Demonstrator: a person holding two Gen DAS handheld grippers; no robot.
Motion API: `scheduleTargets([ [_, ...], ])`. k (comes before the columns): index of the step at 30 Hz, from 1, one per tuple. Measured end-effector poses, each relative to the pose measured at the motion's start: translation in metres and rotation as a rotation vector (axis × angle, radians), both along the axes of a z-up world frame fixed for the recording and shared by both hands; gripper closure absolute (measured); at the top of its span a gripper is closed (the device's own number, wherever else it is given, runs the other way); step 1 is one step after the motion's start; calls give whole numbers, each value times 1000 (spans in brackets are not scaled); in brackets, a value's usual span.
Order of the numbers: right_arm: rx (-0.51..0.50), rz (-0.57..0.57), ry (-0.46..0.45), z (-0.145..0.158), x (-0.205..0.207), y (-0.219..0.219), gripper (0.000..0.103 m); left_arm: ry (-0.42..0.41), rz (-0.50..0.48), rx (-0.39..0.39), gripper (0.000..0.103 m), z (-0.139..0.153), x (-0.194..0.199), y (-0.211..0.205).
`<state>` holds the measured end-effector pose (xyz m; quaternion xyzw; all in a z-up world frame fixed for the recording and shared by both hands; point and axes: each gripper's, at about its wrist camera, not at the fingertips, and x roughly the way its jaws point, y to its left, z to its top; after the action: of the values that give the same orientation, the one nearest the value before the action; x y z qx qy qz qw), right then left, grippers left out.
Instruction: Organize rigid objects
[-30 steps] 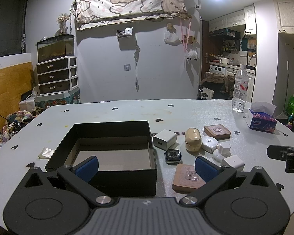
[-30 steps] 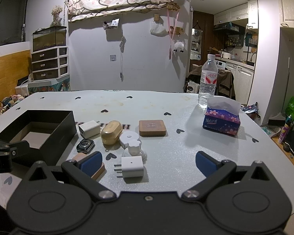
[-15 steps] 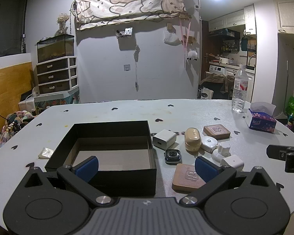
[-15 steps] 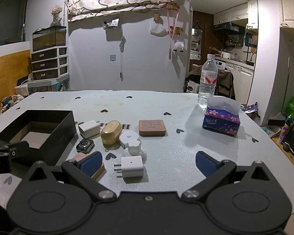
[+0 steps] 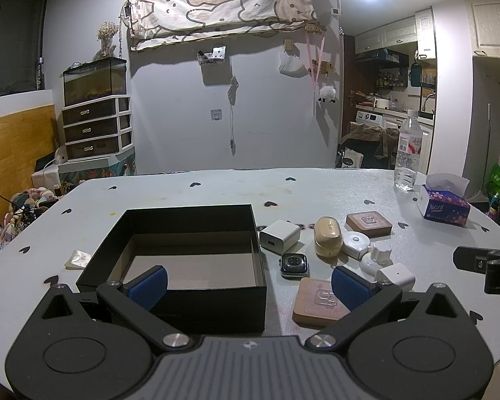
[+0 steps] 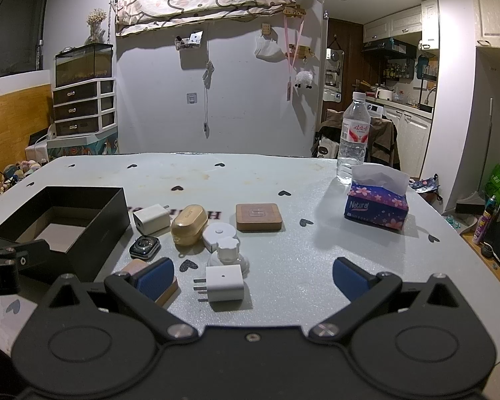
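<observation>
At the near edge, left claw [image 5: 248, 286] jaws wide apart, empty, hovering over the black box's [image 5: 216, 303] front wall; right claw [image 6: 251, 276] also spread, empty, with the white plug adapter [image 6: 225, 283] lying between its fingers, prongs to the left. Likely staged for a first pick, nothing gripped yet. Box is open-topped, rigid matte cardboard with a bare grey floor, nothing inside, so probably the destination. Items clustered just right of it on the surface [image 6: 300, 180], within short reach. Nearest: square wooden coaster [image 5: 316, 306], rounded corners, partly behind the left claw's right finger. Then smartwatch body [image 5: 294, 264], glossy dark face, no strap. White scalloped knob on round base [image 6: 228, 253]. Further: white charger cube [image 5: 279, 236], smooth beige rounded case [image 6: 188, 224], white disc [image 6: 218, 235], second wooden coaster [image 6: 258, 216]. All hard, smooth, small. Far right: tissue pack [image 6: 376, 205], clear water bottle [image 6: 353, 136], apart from the cluster, probably not task items.
</observation>
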<state>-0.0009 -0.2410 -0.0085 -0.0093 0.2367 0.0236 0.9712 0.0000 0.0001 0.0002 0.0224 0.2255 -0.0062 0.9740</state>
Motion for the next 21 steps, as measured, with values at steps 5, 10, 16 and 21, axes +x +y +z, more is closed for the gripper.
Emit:
scheduleTargets([
  [5,1,1,1,0,0,0,0,0,1,0,0,0,0,0],
  [10,0,0,1,0,0,0,0,0,0,0,0,0,0,0],
  [16,-1,0,0,0,0,0,0,-1,1,1,0,0,0,0],
  [21,-2,1,-4,-1,1,-1,0,-6,4,7,0,-2,-3,-3],
])
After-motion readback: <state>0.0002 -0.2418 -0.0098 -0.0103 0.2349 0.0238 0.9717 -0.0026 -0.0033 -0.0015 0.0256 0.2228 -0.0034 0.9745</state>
